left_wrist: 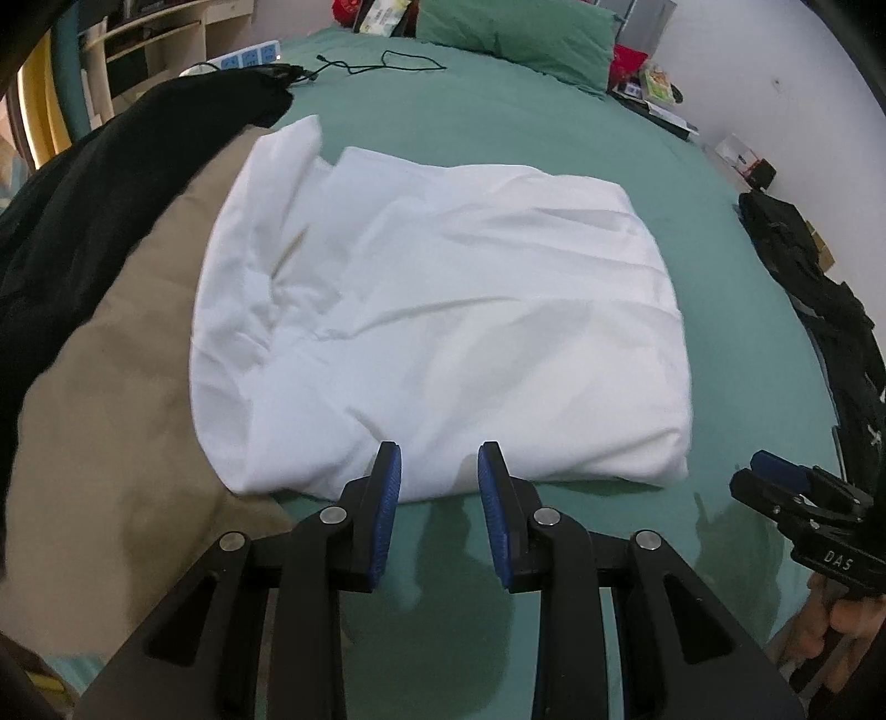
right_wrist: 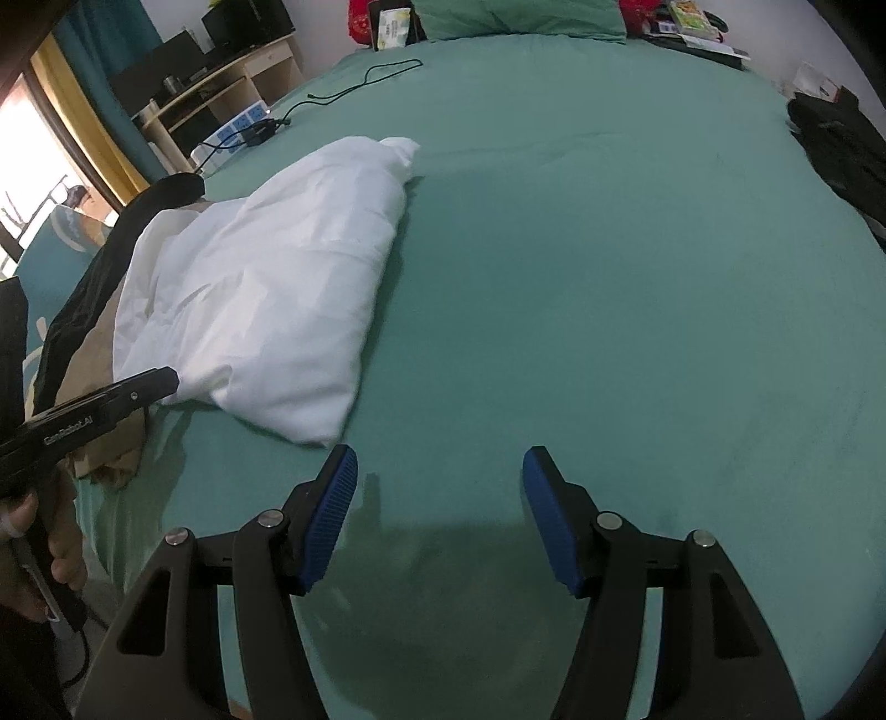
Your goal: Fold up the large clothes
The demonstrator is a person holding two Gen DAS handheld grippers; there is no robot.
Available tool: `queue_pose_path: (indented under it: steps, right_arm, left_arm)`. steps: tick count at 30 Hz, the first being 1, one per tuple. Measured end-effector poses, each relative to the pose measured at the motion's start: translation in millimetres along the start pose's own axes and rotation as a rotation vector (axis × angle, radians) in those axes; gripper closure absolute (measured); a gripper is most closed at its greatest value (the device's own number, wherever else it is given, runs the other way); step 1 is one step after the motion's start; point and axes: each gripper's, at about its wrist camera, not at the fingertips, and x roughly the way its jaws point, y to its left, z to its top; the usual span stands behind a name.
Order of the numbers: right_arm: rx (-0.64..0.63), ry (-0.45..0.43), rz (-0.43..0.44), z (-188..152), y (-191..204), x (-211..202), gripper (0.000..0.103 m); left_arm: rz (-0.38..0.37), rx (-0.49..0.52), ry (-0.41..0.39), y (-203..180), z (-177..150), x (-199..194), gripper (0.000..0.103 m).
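Hovering nearest, left gripper, jaws apart on nothing, just short of the folded white garment. Beside it, right gripper, jaws gaping wider over bare green bed. Farther: tan cloth, green pillow.

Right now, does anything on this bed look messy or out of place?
The folded white garment is mostly neat, but one far corner sticks out. A black cable trails loose across the green sheet, and dark and tan clothes lie heaped beside the white one.
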Motion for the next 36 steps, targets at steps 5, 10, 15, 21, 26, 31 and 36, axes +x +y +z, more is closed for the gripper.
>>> queue_pose_path:
  steps: [5,10,15,21,26,31,36]
  right_arm:
    - [0.02,-0.011,-0.01,-10.4,-18.2,-18.6,0.041]
    - [0.037,-0.027,-0.02,-17.8,-37.3,-36.8,0.041]
    - [0.05,-0.049,-0.034,-26.4,-53.7,-57.5,0.041]
    - [0.068,-0.086,-0.057,-34.4,-74.4,-86.6,0.041]
    - [0.082,-0.118,-0.081,-40.2,-90.1,-114.1,0.041]
    - [0.081,-0.162,-0.109,-42.7,-101.9,-144.6,0.041]
    - [0.08,-0.218,-0.135,-40.1,-114.1,-178.1,0.04]
  left_arm:
    - [-0.008,-0.014,-0.011,-15.7,-15.1,-7.3,0.072]
    - [-0.019,0.002,-0.043,-32.2,-32.1,-21.7,0.072]
    - [-0.036,0.006,-0.077,-54.9,-39.1,-39.1,0.072]
    - [-0.076,0.009,-0.126,-79.7,-50.0,-73.0,0.072]
    - [-0.098,0.052,-0.156,-107.0,-51.1,-96.1,0.072]
    - [-0.11,0.08,-0.204,-132.5,-41.4,-120.8,0.072]
    - [-0.128,0.111,-0.251,-149.2,-33.7,-146.5,0.072]
